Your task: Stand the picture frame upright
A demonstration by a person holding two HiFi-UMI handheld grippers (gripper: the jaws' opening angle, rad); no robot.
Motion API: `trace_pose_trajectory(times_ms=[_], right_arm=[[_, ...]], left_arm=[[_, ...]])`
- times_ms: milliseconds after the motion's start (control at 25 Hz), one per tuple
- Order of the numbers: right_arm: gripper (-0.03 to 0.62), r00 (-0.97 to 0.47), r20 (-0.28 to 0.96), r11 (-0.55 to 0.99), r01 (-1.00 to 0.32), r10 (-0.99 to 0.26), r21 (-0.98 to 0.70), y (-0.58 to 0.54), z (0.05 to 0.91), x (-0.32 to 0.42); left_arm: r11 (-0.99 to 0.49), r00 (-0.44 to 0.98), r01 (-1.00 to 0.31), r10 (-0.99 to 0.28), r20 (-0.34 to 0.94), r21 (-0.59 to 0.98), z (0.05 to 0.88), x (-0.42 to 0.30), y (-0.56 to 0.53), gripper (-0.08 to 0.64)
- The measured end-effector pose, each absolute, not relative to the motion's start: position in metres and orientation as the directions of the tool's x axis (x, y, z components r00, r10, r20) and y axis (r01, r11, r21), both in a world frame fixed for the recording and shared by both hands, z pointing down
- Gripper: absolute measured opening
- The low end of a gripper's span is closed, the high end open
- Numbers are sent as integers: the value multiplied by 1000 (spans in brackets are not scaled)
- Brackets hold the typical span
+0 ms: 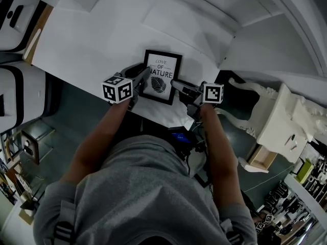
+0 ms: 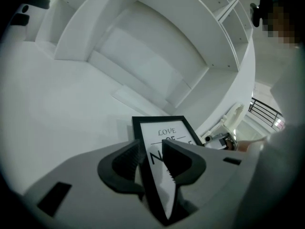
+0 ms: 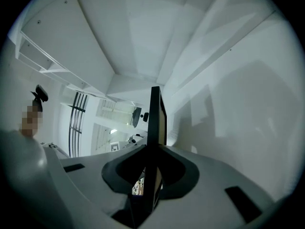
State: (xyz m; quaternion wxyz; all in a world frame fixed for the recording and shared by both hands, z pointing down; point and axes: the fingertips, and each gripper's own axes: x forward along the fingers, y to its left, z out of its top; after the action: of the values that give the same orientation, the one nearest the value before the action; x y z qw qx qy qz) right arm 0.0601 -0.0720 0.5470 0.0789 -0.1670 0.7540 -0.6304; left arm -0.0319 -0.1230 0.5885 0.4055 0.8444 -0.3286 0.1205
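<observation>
We find the picture frame [image 1: 162, 77] on the white surface [image 1: 87, 40], close to its near edge. Its black border and the print reading LOVE OF NATURE face up towards the head camera. It sits between our two tools. The left gripper [image 1: 144, 75] reaches in at its left side, and the right gripper [image 1: 177, 86] comes in at its right side, towards the near corner. Each tool's marker cube sits just behind its jaws, the left one [image 1: 118, 89] near and left of the frame, the right one [image 1: 213, 93] to its right.

In the left gripper view, the frame's left border runs between the jaws, one jaw outside the border and the other over the printed face. The jaws stand partly apart. We see a thin gap between the outer ribbed pad [image 2: 129, 156] and the border, so we read this tool as straddling the frame without clamping it. The inner pad is harder to judge in that wide-angle view.

In the right gripper view, the frame shows edge-on as a thin dark strip rising between the jaws. Both jaw tips press in against it, so this tool has the frame pinched, narrowed to the frame's thickness.

Off to the right, well apart from the frame, stands a white carved piece of furniture [image 1: 278, 119].
</observation>
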Motion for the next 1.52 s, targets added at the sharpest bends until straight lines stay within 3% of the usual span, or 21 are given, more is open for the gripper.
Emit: trace_pose_trajectory(times_ms=[200,520,720,880,1000,1520], right_arm=[[86,-921,101,189,-183,-375,-965,-75,537,65],[86,-905,39,253,-160,-423,-954,-78,503,80],[86,-899,39,299,-185,-437,-936,-77,488,85],[86,-892,39,324,-204,-451,-924,-76,478,88],[86,-887,34,343,-213,-460,-915,-75,467,88],[85,-855,25,477,-313,-519,-822,-78,397,88]], left_arm=[[-474,771,-635,-440,460,611,580,-37,-122,191],[-447,830,-548,-397,393,707,572,-24,-123,222],[-415,882,-435,-376,285,799,551,-13,-122,222],[-461,888,-429,-371,270,777,536,-10,-125,213],[-523,897,-422,-358,259,741,521,-6,-126,163],[-640,903,-401,-397,165,655,438,-2,-142,144]])
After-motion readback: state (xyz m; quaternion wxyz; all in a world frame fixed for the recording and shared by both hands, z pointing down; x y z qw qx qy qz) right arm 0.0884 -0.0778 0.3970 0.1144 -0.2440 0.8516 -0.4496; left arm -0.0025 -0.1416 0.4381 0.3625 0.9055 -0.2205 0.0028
